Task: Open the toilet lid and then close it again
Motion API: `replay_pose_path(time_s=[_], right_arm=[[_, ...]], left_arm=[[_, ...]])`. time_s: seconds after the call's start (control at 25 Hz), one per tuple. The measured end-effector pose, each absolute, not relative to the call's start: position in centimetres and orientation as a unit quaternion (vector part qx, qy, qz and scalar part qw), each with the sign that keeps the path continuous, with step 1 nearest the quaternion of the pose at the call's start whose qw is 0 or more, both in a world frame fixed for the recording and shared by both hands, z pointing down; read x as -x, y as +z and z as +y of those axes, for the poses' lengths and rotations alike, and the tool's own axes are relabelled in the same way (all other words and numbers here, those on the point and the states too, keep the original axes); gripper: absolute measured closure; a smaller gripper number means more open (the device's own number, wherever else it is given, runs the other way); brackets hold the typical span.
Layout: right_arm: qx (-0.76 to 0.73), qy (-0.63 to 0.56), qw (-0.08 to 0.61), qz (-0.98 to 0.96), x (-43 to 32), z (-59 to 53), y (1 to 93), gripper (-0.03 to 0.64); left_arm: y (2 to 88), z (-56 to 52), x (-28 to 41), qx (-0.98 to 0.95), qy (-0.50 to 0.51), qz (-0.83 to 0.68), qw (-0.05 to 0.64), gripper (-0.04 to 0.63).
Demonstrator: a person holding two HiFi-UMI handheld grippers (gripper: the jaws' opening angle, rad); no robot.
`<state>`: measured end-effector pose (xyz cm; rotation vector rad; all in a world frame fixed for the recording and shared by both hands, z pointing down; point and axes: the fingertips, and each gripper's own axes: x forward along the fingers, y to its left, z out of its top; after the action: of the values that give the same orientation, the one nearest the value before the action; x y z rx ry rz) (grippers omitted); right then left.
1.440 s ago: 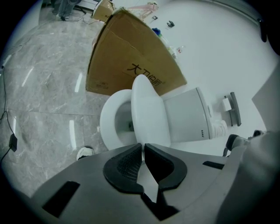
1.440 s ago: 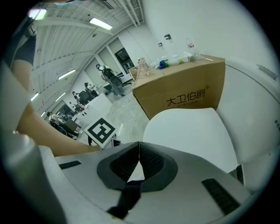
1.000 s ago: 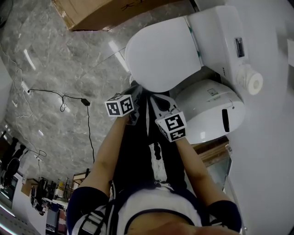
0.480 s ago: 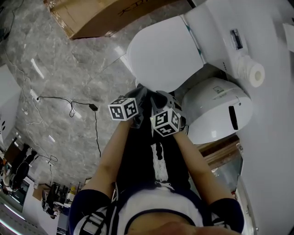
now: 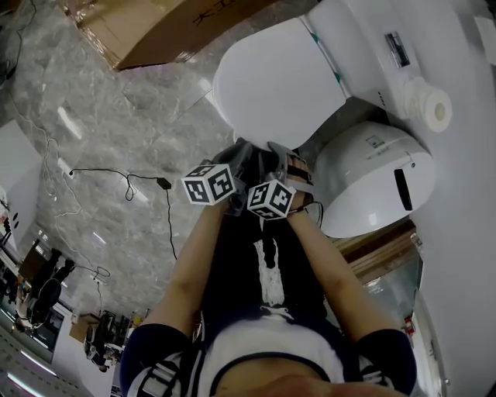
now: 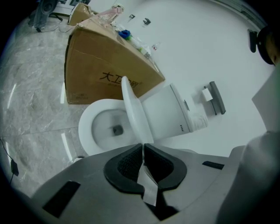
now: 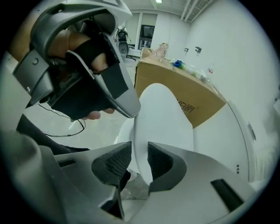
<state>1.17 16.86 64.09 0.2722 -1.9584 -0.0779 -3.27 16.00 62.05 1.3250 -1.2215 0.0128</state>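
The white toilet lid [image 5: 275,85] stands partly raised. In the left gripper view the lid [image 6: 133,113] is edge-on above the seat and bowl [image 6: 96,127]. My left gripper [image 6: 143,146] is shut on the lid's front rim, which runs down into its narrow jaw gap. In the head view the left gripper [image 5: 236,159] and right gripper [image 5: 283,161] sit side by side at the lid's front edge. My right gripper [image 7: 139,159] is open, with the lid [image 7: 164,118] rim showing in the gap; the left gripper [image 7: 87,78] hangs just above and to its left.
A cardboard box [image 5: 155,23] stands on the marble floor beside the toilet. A white domed bin [image 5: 372,178] sits to the right of the bowl, and a paper roll [image 5: 430,108] hangs near the tank [image 5: 372,46]. A black cable [image 5: 132,182] trails on the floor at left.
The right gripper has rolled and moved in beside the left gripper at the lid's front edge. The left gripper has lifted slightly with the rim.
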Motion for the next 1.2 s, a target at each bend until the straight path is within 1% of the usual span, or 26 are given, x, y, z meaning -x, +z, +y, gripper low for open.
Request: replay_pose_path(time_s=[0.16, 0.52, 0.92, 1.2], right_arm=[[-0.124, -0.037, 0.54, -0.832, -1.1, 16.4, 63.9, 0.526], [-0.135, 0.0, 0.512, -0.849, -1.9, 15.5, 62.1, 0.529], [-0.174, 0.038, 0.47, -0.865, -3.8, 12.6, 58.7, 0.534], [-0.177, 0.074, 0.461, -0.866, -5.2, 11.0, 56.7, 0.537]], left_arm=[[61.8, 15.8, 3.4, -0.579, -0.001, -0.53, 0.62, 0.574], [60.2, 14.8, 2.6, -0.592, -0.014, -0.516, 0.619, 0.563], [56.6, 11.7, 0.8, -0.627, -0.028, -0.501, 0.595, 0.555], [54.5, 10.0, -0.7, -0.641, -0.008, -0.484, 0.595, 0.555]])
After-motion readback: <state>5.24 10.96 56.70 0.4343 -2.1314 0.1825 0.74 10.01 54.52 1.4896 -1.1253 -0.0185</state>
